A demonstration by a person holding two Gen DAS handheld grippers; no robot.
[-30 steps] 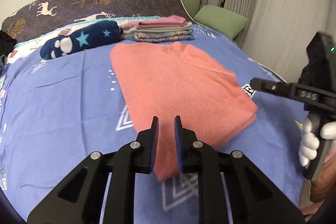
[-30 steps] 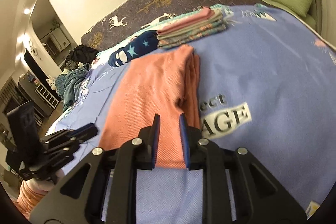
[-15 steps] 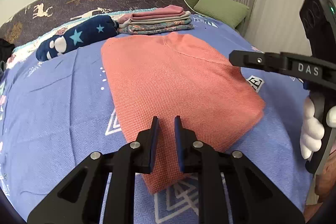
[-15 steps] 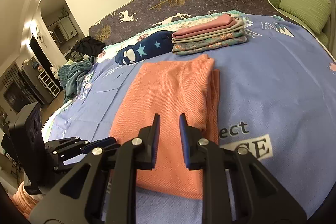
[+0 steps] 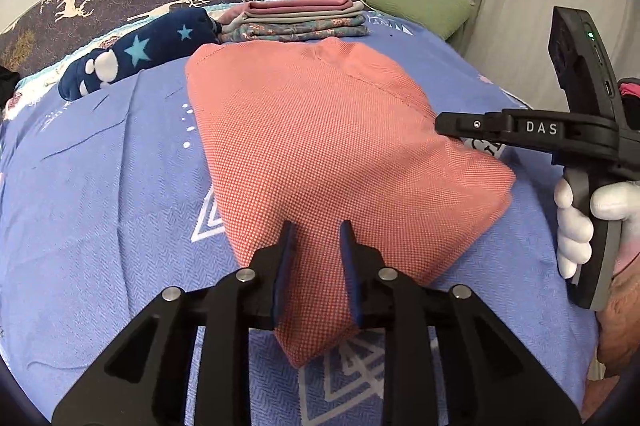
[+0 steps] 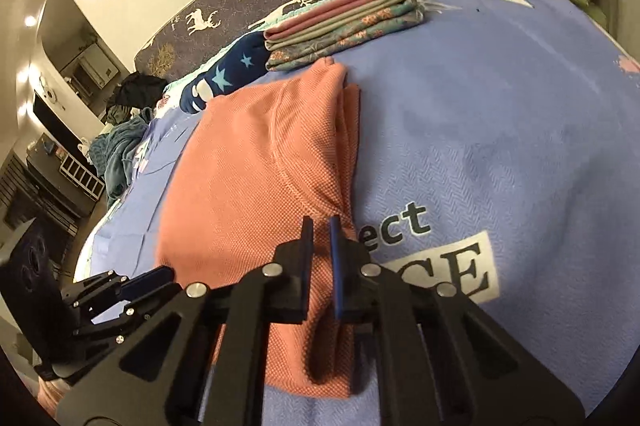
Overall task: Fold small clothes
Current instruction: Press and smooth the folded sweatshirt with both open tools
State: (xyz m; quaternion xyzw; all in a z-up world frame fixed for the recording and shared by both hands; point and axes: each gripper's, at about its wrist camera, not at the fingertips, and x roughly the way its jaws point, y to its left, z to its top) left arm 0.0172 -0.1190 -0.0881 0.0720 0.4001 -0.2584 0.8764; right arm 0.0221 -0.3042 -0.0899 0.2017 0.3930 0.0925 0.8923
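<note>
A blue bedspread point(image 5: 100, 186) covers the bed, and on it lies the coral knit garment point(image 5: 320, 146), folded lengthwise, its far end just short of a stack of folded clothes point(image 5: 300, 20) and a navy star-print roll point(image 5: 136, 52). The left gripper point(image 5: 316, 238) sits over the garment's near corner, its jaws opening with cloth between them but not pinched. The right gripper point(image 6: 320, 226) is closing on the garment's thick folded edge, pads nearly together around the fabric.
</note>
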